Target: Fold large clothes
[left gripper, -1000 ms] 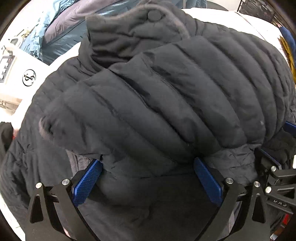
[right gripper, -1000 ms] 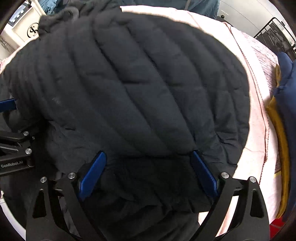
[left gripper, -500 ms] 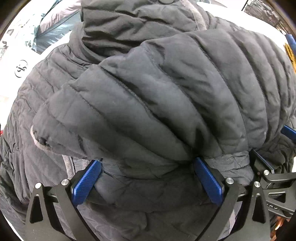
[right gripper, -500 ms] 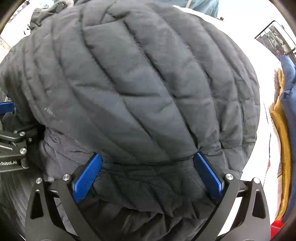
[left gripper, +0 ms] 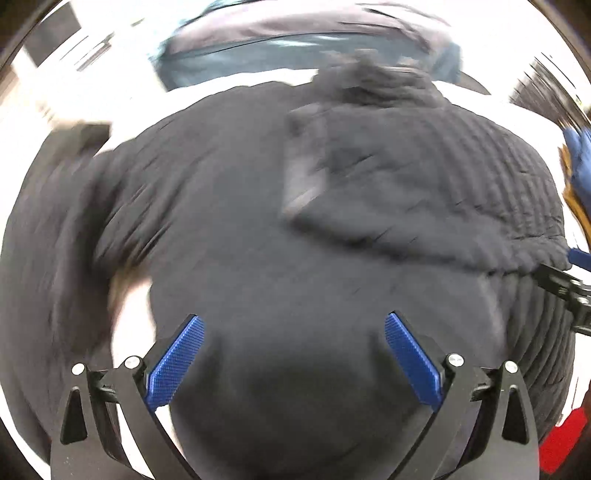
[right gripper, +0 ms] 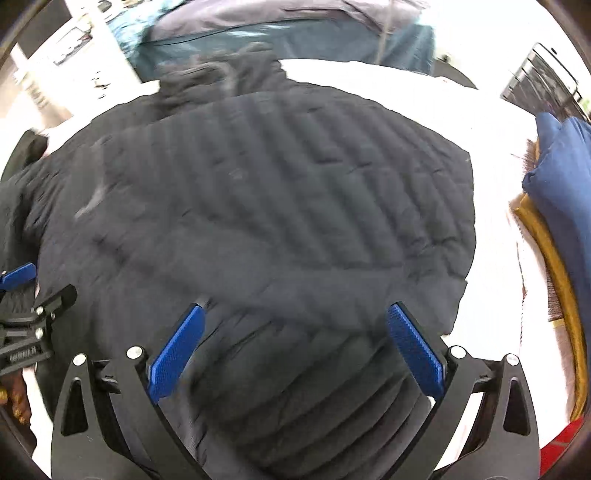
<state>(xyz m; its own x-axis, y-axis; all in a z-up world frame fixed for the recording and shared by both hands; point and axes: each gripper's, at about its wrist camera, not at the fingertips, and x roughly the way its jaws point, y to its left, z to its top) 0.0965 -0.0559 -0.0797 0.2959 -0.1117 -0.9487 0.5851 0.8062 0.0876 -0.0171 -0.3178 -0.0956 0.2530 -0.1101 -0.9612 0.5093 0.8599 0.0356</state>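
A black quilted puffer jacket (left gripper: 332,229) lies spread on a white-covered surface (right gripper: 491,155), its collar (right gripper: 221,81) at the far end. A folded-over flap (left gripper: 424,192) rests on its upper right part. My left gripper (left gripper: 291,321) hovers open over the jacket's near part, with fabric below the blue pads (left gripper: 177,362) but not pinched. My right gripper (right gripper: 297,310) is also open above the near hem, beside the left gripper (right gripper: 29,314). The right gripper (left gripper: 565,284) shows at the left wrist view's right edge. Both views are motion-blurred.
A teal and grey garment (right gripper: 295,33) lies beyond the collar. Folded blue (right gripper: 561,177) and mustard (right gripper: 554,266) clothes are stacked at the right. A dark wire rack (right gripper: 543,81) stands at the far right. Something red (left gripper: 561,439) sits at the near right corner.
The bulging fold of jacket that filled both views against the fingers now lies flat on the surface. Both grippers have drawn back and up, so more of the jacket and the white surface shows.
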